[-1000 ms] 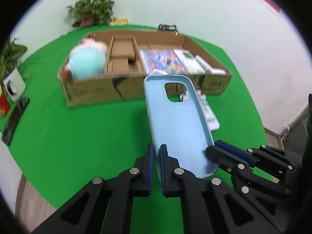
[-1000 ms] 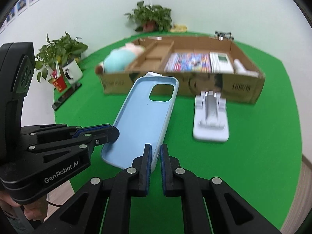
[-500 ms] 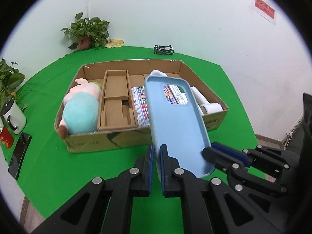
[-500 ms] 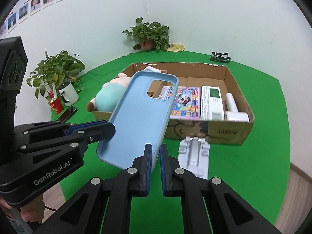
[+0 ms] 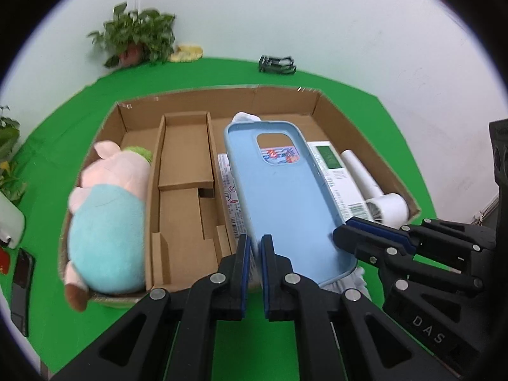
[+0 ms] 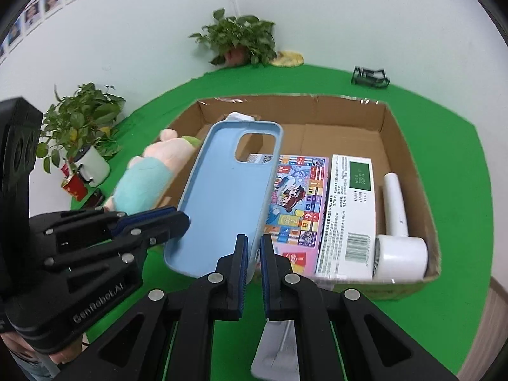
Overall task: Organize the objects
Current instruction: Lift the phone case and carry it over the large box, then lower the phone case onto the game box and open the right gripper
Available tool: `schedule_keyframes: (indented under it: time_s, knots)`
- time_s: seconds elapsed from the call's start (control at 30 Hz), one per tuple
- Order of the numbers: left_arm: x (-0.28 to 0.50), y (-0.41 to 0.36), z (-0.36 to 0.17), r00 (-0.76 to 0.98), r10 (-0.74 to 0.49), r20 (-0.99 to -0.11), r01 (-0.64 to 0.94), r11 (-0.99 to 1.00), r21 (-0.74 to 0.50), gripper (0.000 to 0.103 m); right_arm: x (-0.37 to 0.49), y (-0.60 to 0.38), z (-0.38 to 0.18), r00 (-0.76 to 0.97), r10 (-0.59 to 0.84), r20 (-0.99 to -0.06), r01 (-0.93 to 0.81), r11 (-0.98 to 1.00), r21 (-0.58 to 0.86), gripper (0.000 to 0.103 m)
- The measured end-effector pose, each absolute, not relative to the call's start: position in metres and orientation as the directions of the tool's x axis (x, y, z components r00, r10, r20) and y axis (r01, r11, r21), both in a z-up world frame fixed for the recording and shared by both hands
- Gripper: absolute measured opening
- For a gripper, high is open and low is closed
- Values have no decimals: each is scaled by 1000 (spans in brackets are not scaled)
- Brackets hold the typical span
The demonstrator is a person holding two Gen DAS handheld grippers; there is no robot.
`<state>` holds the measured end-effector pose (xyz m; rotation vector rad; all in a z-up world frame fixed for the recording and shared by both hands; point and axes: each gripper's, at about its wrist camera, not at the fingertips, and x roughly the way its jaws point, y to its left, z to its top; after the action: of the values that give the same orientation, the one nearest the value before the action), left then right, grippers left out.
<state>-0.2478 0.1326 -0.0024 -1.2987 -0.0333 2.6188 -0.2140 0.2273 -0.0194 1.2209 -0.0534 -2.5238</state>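
in the right wrist view, the left gripper (image 6: 187,220) at lower left and the right gripper (image 6: 252,255) at bottom centre pinch the blue phone case (image 6: 228,190) tight, held above the cardboard box (image 6: 409,171); its long axis runs up-frame, camera cutout at top.

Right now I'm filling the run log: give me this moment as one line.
step: carry over box | left gripper: shut on phone case | right gripper: shut on phone case | cardboard box: plush pig, book, carton, hair dryer inside

Ahead of the left hand-held gripper (image 5: 253,247), the cardboard divider channel (image 5: 187,171) lies open between plush pig (image 5: 108,209) and picture book (image 6: 298,203).
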Motion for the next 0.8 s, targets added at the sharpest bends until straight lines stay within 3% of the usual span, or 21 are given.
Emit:
schedule_keyframes:
  time_s: [0.43,0.8]
  knots:
    - [-289,134,-36,-505,207,-838,-155,-977,-148,7,-284,234,-74,-459,-315,-831,234,-945,229,6]
    - [-262,123,-17,-538,239,-808,-164,-970,-178,10,-291,216,-98,-424,-333,-842,241,-938,250,9]
